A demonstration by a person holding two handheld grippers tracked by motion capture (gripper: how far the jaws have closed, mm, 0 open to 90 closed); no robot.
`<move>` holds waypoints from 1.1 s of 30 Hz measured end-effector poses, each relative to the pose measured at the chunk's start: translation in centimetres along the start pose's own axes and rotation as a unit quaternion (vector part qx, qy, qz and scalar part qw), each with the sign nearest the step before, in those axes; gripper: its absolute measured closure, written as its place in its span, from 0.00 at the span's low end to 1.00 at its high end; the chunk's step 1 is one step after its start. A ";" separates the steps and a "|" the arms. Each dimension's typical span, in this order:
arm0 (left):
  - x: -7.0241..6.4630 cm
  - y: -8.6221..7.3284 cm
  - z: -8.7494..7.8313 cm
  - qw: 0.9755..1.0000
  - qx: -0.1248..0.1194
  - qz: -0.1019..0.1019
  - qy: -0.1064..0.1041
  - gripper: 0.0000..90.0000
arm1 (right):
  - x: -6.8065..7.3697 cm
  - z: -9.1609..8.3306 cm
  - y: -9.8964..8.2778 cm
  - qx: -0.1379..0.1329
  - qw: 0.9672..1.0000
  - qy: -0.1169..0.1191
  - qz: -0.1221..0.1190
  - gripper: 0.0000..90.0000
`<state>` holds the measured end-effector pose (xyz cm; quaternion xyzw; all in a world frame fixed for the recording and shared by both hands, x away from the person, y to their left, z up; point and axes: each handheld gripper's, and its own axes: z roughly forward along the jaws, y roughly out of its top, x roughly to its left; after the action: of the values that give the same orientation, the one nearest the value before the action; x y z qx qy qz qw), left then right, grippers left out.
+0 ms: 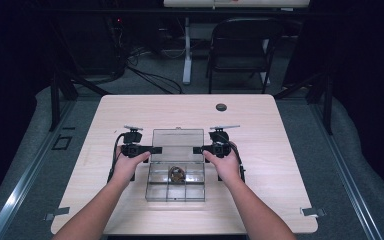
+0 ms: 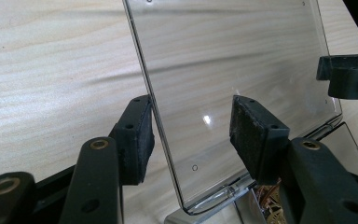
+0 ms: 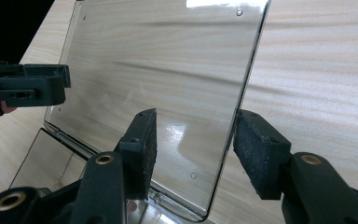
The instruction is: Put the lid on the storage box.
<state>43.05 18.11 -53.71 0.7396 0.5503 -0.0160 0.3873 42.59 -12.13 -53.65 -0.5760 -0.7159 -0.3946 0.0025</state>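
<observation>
A clear plastic compartment box sits mid-table with its lid swung up and back. A small brown-gold object lies in one compartment. My left gripper is at the lid's left edge and my right gripper at its right edge. In the left gripper view the open jaws straddle the lid edge with a wide gap. In the right gripper view the jaws also stand open around the lid edge. Neither pair of pads clamps it.
The light wood table has a round cable hole at the back. Metal clips sit at its front corners. A folding chair and a table leg stand beyond the far edge.
</observation>
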 end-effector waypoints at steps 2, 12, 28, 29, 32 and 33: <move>0.0 0.0 -0.1 1.000 -0.002 0.001 -0.001 0.56 | 0.1 -0.2 0.0 -0.001 1.000 0.001 -0.001 0.55; -0.3 0.0 -0.8 1.000 -0.009 0.010 -0.002 0.58 | 0.5 -0.7 0.1 -0.010 1.000 0.001 -0.012 0.55; -0.9 0.0 -1.8 1.000 -0.016 0.022 -0.004 0.59 | 1.0 -1.6 0.1 -0.018 1.000 0.004 -0.023 0.55; -1.0 0.0 -1.9 1.000 -0.017 0.023 -0.004 0.59 | 1.1 -1.7 0.1 -0.016 0.999 0.006 -0.028 0.55; -1.1 0.0 -2.2 0.999 -0.018 0.027 -0.005 0.59 | 1.1 -1.9 0.1 -0.018 0.999 0.008 -0.029 0.55; -1.1 -0.1 -2.2 0.999 -0.019 0.027 -0.005 0.60 | 1.2 -1.9 0.0 -0.022 0.999 0.009 -0.027 0.55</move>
<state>41.67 18.52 -51.69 0.7468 0.5281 0.0008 0.4043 41.36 -12.23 -51.78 -0.5529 -0.7222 -0.4154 -0.0145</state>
